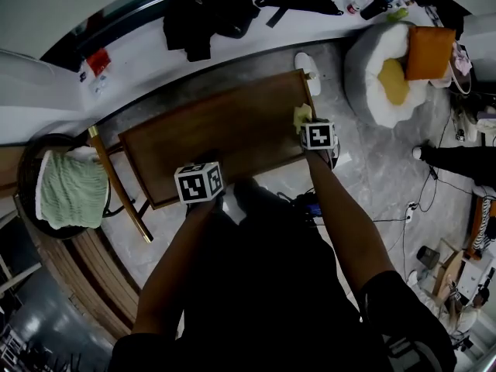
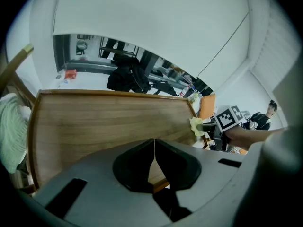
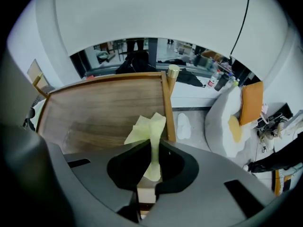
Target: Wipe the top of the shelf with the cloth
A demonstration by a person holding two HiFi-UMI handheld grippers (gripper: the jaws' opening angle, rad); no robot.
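The right claw (image 3: 155, 148) is clamping the yellow cloth (image 3: 144, 129) at the wooden shelf's (image 3: 104, 112) right edge, while the left claw (image 2: 154, 148) is hovering closed and empty over its near edge.

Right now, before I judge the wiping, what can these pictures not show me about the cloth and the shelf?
1. Whether the cloth touches the shelf top: right gripper view, the right claw covers the cloth's lower end with its own body.
2. Part of the shelf top's near edge: head view, the person's arm and body cover it.
3. Small items on the far ledge: head view, too small to name.
4. Dust on the top: too fine for any view.
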